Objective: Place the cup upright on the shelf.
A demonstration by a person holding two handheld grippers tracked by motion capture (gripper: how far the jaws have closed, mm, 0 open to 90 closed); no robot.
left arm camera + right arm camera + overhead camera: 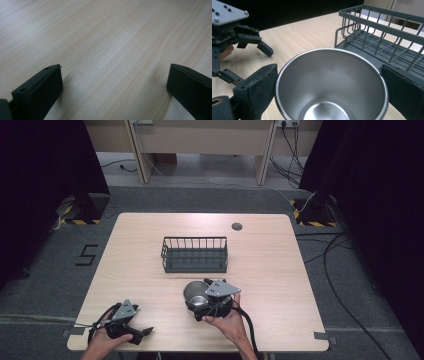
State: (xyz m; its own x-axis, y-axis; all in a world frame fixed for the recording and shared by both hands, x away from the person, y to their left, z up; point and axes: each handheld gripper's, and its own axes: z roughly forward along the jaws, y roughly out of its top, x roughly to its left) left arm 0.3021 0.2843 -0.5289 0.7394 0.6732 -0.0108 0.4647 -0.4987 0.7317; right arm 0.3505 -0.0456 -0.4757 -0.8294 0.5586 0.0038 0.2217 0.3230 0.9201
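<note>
Two jaws of your right gripper (329,87) pinched the steel cup (331,85), just in front of the wire basket (195,254) on the tabletop (270,270). Left gripper (113,87) sat spread, empty. Next, probably: lift the cup over the basket rim.

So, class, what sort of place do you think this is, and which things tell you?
Probably a lab or recording studio rather than a home: black curtains flank a lone wooden table, hazard-striped stand bases sit beside it, and cables trail over grey carpet.

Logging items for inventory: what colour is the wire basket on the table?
Dark grey wire basket, seen best in the right gripper view.
</note>
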